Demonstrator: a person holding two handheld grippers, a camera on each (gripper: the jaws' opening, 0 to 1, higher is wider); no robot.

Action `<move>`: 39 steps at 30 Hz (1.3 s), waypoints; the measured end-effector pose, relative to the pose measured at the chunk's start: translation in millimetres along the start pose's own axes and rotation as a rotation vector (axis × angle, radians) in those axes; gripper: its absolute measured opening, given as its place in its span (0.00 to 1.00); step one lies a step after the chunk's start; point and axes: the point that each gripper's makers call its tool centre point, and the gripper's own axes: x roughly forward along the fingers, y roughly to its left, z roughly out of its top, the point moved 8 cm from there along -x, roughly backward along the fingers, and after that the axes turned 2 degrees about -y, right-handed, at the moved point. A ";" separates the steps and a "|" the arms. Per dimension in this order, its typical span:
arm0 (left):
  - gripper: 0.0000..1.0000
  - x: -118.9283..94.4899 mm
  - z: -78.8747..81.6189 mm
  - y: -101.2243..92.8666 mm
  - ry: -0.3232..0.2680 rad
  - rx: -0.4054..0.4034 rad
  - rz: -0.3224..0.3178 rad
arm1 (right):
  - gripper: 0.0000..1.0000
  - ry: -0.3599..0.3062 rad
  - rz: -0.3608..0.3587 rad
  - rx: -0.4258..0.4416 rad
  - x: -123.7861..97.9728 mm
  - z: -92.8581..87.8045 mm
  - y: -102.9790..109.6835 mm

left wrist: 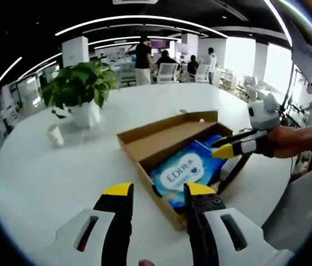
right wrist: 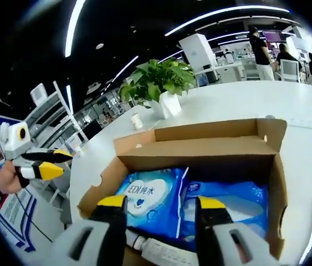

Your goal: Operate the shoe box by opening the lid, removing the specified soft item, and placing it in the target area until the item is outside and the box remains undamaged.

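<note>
An open brown cardboard shoe box (left wrist: 150,145) (right wrist: 200,149) lies on the white table, its lid flap folded back. Inside lies a soft blue pack of tissues printed "EDI" (left wrist: 183,172) (right wrist: 150,199), with a second blue pack (right wrist: 233,208) beside it. My left gripper (left wrist: 158,191) hovers open just short of the box's near corner, nothing between its yellow-tipped jaws. My right gripper (right wrist: 161,202) (left wrist: 225,148) is open over the box interior, its jaws straddling the edge of the "EDI" pack. In the right gripper view the left gripper (right wrist: 53,163) appears at the far left, held by a hand.
A potted green plant in a white pot (left wrist: 81,91) (right wrist: 161,83) stands on the table beyond the box, a small white cup (left wrist: 56,134) near it. People and office chairs (left wrist: 167,69) are at the far end. A white bottle-like item (right wrist: 156,249) lies at the box's near edge.
</note>
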 end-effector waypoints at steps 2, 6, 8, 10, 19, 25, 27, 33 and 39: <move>0.37 -1.0 -1.3 2.5 -0.001 -0.003 0.004 | 0.46 0.006 0.002 0.002 2.2 -0.7 -0.2; 0.36 -2.5 -3.7 5.9 -0.001 -0.013 0.010 | 0.44 0.010 0.004 0.003 4.6 -1.1 0.8; 0.36 -3.1 -5.2 6.9 0.000 -0.015 0.011 | 0.43 0.012 0.008 0.003 4.0 -1.4 4.6; 0.36 -3.5 -6.7 8.3 0.002 -0.018 0.013 | 0.42 0.017 0.015 0.007 3.7 -2.0 7.5; 0.36 -2.7 -9.8 11.8 0.008 -0.024 0.016 | 0.37 0.036 0.020 0.014 6.5 -3.8 12.5; 0.36 -1.2 -11.7 12.1 0.010 -0.029 0.014 | 0.19 0.042 -0.002 -0.003 5.3 -1.1 6.1; 0.36 0.9 -12.4 11.0 0.010 -0.029 0.010 | 0.17 0.041 0.001 -0.005 5.3 -0.8 7.2; 0.36 6.4 -14.1 5.5 0.012 -0.030 -0.006 | 0.05 0.064 -0.040 -0.021 5.4 -1.3 5.0; 0.36 10.6 -13.5 -0.2 0.013 -0.026 -0.021 | 0.00 0.102 -0.069 -0.038 5.5 -1.7 0.5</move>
